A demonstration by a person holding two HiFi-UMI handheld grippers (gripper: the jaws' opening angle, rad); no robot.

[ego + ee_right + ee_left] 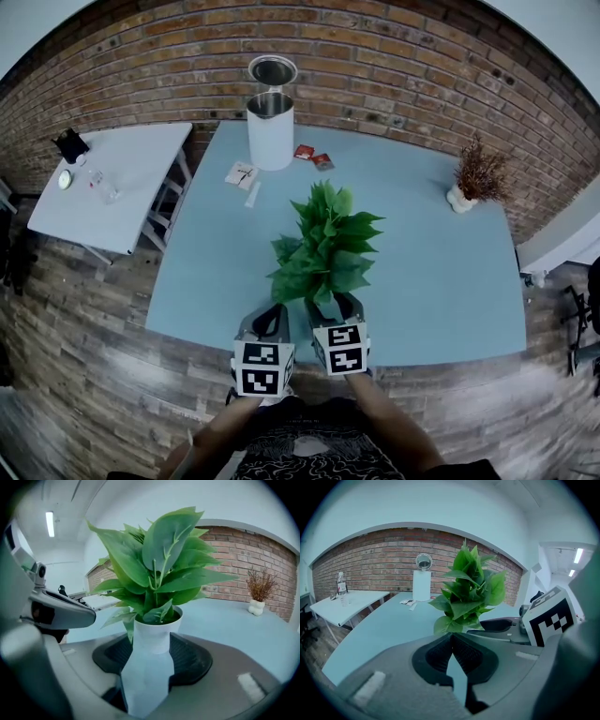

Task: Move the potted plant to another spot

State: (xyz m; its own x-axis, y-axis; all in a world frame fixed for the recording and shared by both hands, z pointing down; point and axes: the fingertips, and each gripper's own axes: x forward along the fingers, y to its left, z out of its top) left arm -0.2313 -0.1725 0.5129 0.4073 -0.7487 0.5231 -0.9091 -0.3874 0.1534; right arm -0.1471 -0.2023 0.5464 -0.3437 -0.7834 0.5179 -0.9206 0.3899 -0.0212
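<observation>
**Inspector:** Left side first. Status?

**Assessor:** The left gripper (451, 638) has its fingers pressed tip to tip with nothing between them. Only bare bench (379, 625) shows past the tips. It touches nothing. I judge it is parked so that one hand alone carries the load.

**Inspector:** The task item?

**Assessor:** The potted plant (157, 569) sits between the fingers of the right gripper (152, 644). They are clamped on its white pot just below the rim, one pad on each flank. A hold that low keeps the leaves clear of the pads and the plant upright. The fingers hide the pot's base, so I cannot tell whether it rests on the bench.

**Inspector:** Edges?

**Assessor:** Both sets of fingers reach in over the bench's near edge, so the plant is close to that drop.

**Inspector:** Room to move?

**Assessor:**
- **Far left of the fingers:** past the bench's side edge and a gap stands a side table (131, 178).
- **Well ahead:** a white canister (270, 131) stands with papers beside it.
- **Ahead and far right:** a dried sprig in a small vase (476, 178) stands near the brick wall (394, 66).

The surface between these, ahead and to the right of the fingers, is open. I judge it the safest ground for the plant.
</observation>
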